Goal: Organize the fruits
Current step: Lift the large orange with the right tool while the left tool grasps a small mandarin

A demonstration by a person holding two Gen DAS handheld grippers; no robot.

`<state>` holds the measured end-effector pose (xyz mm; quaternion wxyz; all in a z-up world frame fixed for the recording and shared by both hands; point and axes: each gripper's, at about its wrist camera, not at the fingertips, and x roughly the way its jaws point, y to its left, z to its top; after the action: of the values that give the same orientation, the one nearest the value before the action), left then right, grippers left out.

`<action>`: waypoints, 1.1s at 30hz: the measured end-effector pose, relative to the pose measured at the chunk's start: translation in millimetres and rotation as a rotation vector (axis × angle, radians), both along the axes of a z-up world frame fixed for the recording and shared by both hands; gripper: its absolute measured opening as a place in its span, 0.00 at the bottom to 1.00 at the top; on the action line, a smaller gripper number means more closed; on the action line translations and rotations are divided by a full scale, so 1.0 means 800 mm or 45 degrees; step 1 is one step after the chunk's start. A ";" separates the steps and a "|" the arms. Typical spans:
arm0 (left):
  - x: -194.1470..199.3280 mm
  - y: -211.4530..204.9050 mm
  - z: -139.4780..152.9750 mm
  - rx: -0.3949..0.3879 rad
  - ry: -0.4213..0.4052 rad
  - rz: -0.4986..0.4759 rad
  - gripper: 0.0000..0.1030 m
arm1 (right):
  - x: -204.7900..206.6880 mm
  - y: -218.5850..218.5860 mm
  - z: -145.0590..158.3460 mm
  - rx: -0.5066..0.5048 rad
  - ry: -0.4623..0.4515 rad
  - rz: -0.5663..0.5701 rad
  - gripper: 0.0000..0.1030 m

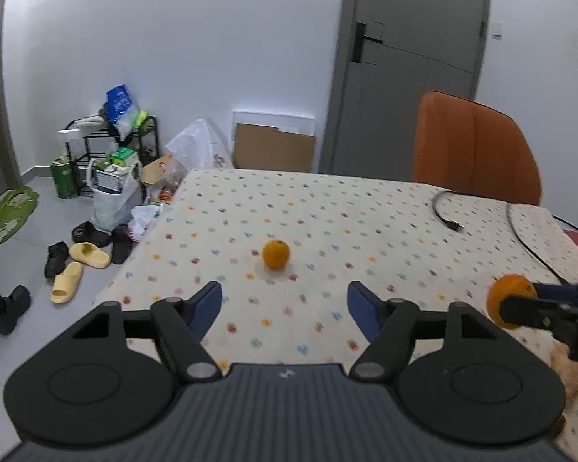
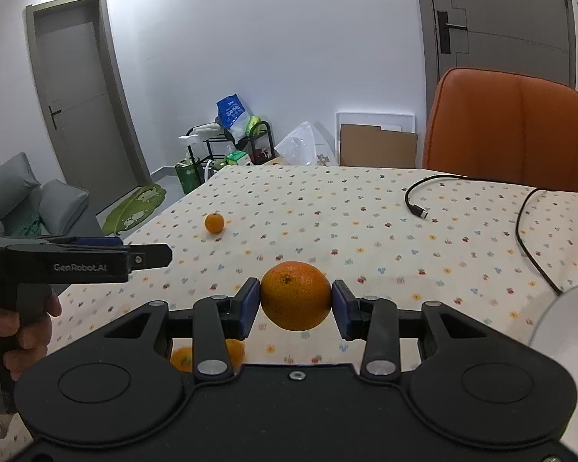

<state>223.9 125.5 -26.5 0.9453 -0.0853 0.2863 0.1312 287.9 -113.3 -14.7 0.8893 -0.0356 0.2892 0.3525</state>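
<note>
Right gripper (image 2: 296, 302) is pinching a large orange (image 2: 295, 295) above the patterned tablecloth (image 2: 327, 208); left gripper (image 1: 284, 302) is hovering spread, empty, before a small orange (image 1: 276, 254) lying mid-table.

Left gripper (image 1: 284, 304) fingers apart, right gripper (image 2: 294, 302) clamped.

Bare tablecloth (image 1: 327, 208) lies open between the left gripper (image 1: 284, 304) and the small orange (image 1: 276, 254). A black cable (image 1: 449, 211) crosses the far right; the orange chair (image 1: 478, 142) stands behind.
</note>
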 end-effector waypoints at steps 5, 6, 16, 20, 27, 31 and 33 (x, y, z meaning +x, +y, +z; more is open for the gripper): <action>0.022 0.010 -0.006 -0.003 0.022 0.011 0.58 | 0.017 0.009 -0.004 0.004 0.014 -0.018 0.37; 0.026 0.010 -0.007 0.001 0.023 0.012 0.57 | 0.020 0.011 -0.005 0.002 0.016 -0.020 0.37; 0.058 0.012 -0.021 0.015 0.044 -0.001 0.49 | 0.048 0.017 -0.018 0.000 0.054 -0.101 0.37; 0.071 0.014 -0.028 0.037 0.055 0.008 0.43 | 0.061 0.020 -0.021 -0.003 0.057 -0.139 0.37; 0.091 0.021 -0.041 0.022 0.076 0.044 0.21 | 0.076 0.023 -0.022 -0.012 0.055 -0.209 0.37; 0.089 0.020 -0.044 0.026 0.056 0.052 0.21 | 0.082 0.024 -0.021 -0.009 0.042 -0.257 0.37; 0.083 0.017 -0.041 0.014 0.052 0.042 0.21 | 0.083 0.023 -0.019 -0.006 0.042 -0.268 0.37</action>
<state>290.5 139.4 -59.3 0.9374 -0.0820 0.3035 0.1500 354.6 -94.9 -30.3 0.9164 -0.0012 0.3068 0.2570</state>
